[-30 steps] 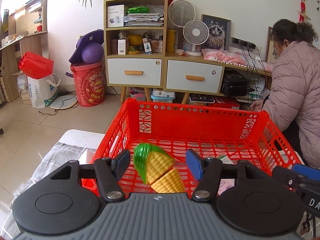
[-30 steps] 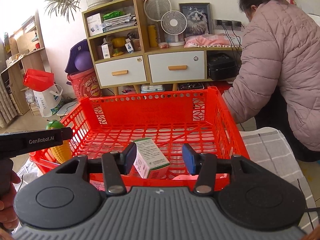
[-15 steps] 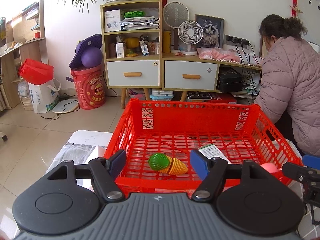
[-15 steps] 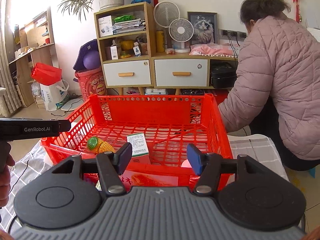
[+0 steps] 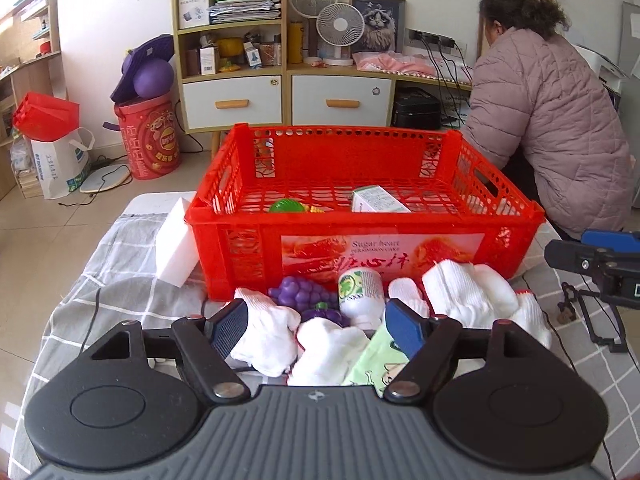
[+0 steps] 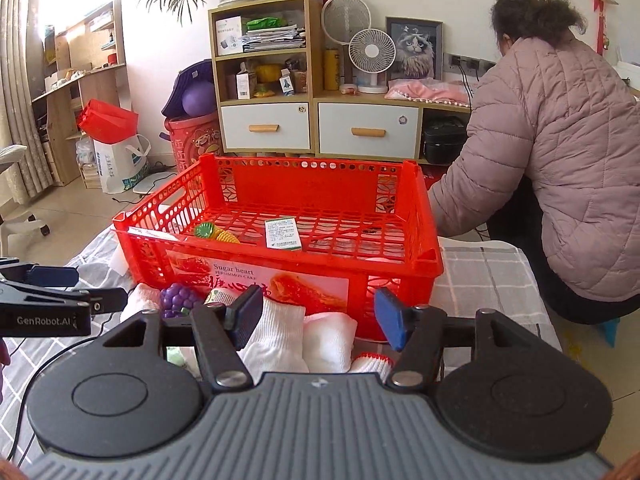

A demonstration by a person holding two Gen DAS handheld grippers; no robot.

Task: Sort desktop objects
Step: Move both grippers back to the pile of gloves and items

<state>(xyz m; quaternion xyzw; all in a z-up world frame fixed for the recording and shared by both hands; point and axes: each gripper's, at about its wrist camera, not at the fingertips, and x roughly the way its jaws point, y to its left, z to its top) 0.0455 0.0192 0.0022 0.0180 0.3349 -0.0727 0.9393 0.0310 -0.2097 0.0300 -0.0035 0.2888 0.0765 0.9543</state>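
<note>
Both grippers pulled back; toy corn [image 5: 294, 206], green-husked, lies in red basket [image 5: 360, 224]

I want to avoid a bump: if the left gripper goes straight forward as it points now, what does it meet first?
Probably the white gloves lying between the open fingers of the left gripper, with the purple toy grapes and small white bottle just beyond, then the red crate. Depth is hard to judge.

The toy corn [image 5: 294, 207] shows only its top above the near wall of the red basket [image 5: 248, 248]. A green packet [image 5: 374, 364] lies mostly under white gloves [image 5: 332, 350]; its print is perhaps a cartoon, too small to tell.
</note>
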